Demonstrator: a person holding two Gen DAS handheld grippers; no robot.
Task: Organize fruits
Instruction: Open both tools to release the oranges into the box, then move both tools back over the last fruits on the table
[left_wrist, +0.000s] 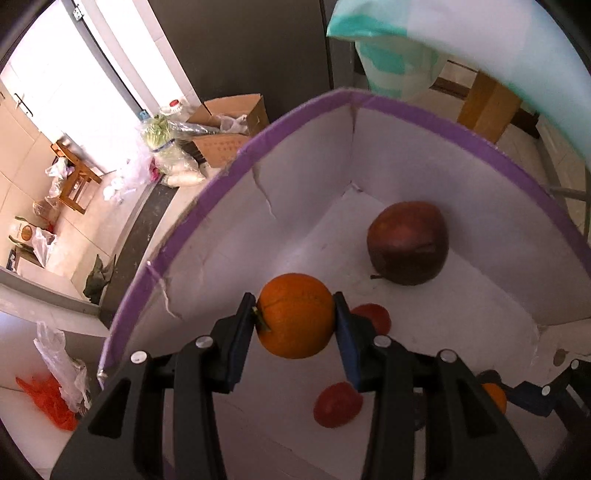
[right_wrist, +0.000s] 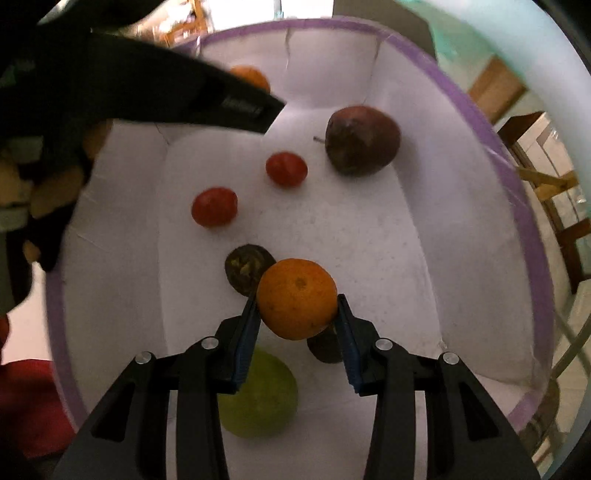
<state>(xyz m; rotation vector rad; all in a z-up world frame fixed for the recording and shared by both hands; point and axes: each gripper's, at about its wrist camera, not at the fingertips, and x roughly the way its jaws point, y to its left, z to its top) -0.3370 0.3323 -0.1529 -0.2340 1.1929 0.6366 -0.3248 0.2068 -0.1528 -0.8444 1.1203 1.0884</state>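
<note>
My left gripper (left_wrist: 294, 306) is shut on an orange (left_wrist: 295, 321), held just above the floor of a white box with a purple rim (left_wrist: 295, 110). Inside lie a dark red apple (left_wrist: 408, 242) and two red tomatoes (left_wrist: 375, 317) (left_wrist: 338, 404). My right gripper (right_wrist: 297, 302) is shut on a second orange (right_wrist: 297, 295) over the same box (right_wrist: 480, 118). Below it are a green fruit (right_wrist: 262, 402) and two dark shrivelled fruits (right_wrist: 245, 269) (right_wrist: 325, 349). The apple (right_wrist: 362, 140) and tomatoes (right_wrist: 286, 169) (right_wrist: 214, 206) lie farther in. A finger of the left gripper (right_wrist: 240, 103) crosses the top left.
Cardboard boxes (left_wrist: 229, 125), plastic bags (left_wrist: 166, 147) and a wooden stool (left_wrist: 74, 177) stand on the floor beyond the box. An orange bag (left_wrist: 48, 402) lies at the lower left. A teal-and-white cloth (left_wrist: 388, 48) hangs above. Wooden furniture (right_wrist: 554, 177) is at the right.
</note>
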